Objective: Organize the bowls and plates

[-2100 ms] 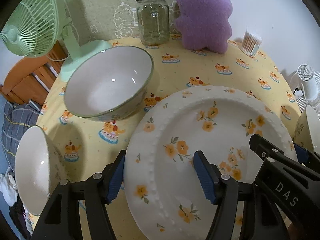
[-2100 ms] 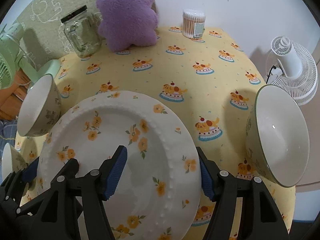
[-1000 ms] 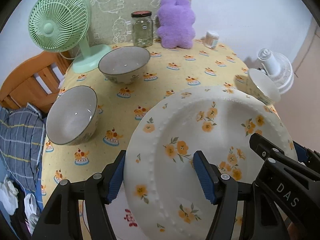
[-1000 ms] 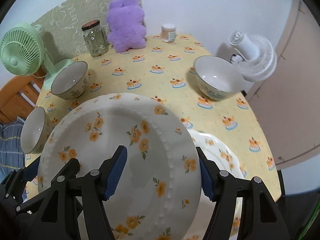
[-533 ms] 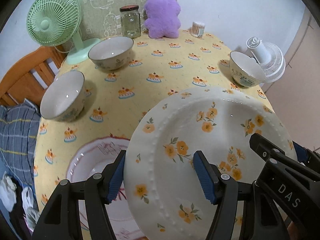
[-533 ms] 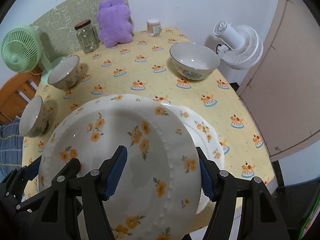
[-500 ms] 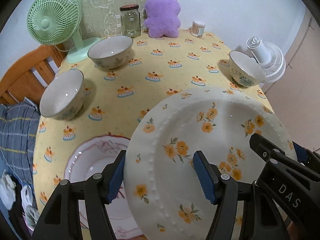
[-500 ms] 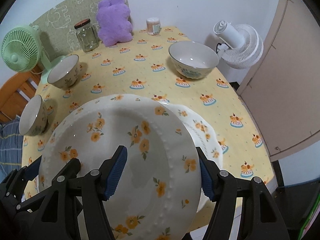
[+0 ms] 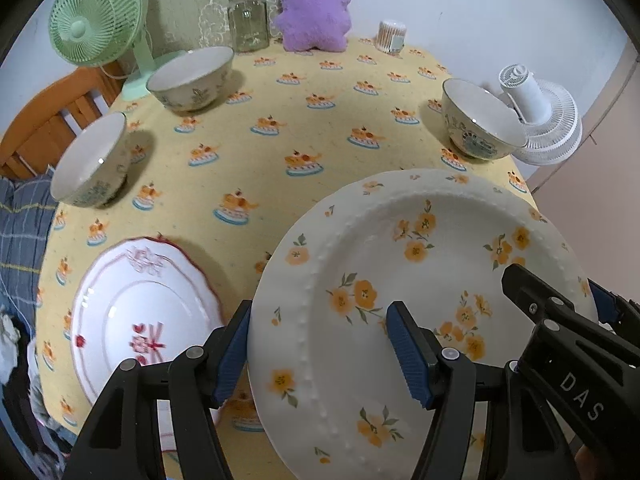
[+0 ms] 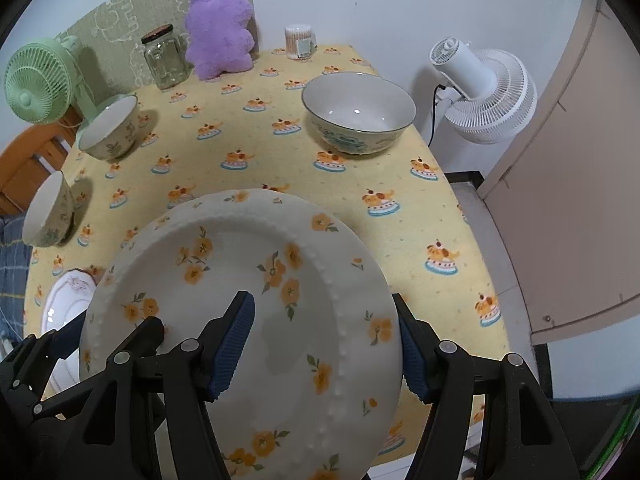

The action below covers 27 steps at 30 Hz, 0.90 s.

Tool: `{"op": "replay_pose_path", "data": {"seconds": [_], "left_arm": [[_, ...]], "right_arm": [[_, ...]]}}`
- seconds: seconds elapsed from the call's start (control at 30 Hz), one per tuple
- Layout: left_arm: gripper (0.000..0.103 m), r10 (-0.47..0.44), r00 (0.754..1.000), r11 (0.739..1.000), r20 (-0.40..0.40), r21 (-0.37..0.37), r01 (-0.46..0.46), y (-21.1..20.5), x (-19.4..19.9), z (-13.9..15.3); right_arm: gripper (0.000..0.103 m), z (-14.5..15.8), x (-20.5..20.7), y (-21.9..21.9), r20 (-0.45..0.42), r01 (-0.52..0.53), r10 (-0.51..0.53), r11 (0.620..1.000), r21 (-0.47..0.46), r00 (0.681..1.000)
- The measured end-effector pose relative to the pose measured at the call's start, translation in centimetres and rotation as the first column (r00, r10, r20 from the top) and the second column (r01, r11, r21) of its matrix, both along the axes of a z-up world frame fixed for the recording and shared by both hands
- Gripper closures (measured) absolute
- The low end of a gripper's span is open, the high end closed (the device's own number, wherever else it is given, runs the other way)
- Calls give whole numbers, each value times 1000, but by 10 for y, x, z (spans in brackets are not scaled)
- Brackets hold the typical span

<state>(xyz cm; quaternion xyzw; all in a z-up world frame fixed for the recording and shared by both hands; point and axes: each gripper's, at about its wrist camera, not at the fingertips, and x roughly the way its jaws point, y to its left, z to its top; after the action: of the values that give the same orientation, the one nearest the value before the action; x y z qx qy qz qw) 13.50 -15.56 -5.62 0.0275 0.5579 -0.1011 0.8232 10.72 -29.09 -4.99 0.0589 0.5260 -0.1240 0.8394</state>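
Left wrist view, three bowls (image 9: 191, 79), two plates (image 9: 416, 312)

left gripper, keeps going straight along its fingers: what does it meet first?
The left gripper already straddles the yellow-flowered plate rim, so the plate itself. Beyond it, probably the yellow tablecloth beside the red-trimmed plate; depth unclear.

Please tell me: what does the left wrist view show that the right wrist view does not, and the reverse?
Only the left wrist view shows most of the white plate with red pattern, lying on the table; the right shows merely its edge. Only the right wrist view shows the beige cabinet door beside the table. Both show the white plate with orange flowers gripped at opposite rims by the left gripper and right gripper, three bowls, and the yellow tablecloth.
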Motion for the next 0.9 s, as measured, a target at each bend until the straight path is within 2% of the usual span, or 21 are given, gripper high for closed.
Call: {"op": "replay_pose_path", "data": {"seconds": [0.47,0.9], "left_arm": [[36,88,995,996,-49,5,-88,-24,3,-25],[36,106,991,994,-84,44,-103,-33,1,-40]], "right_arm": [[34,-25,18,-26,-47,-83,82,997,-9,996],[34,-45,22,-35,-95,-94,95,995,24,991]]}}
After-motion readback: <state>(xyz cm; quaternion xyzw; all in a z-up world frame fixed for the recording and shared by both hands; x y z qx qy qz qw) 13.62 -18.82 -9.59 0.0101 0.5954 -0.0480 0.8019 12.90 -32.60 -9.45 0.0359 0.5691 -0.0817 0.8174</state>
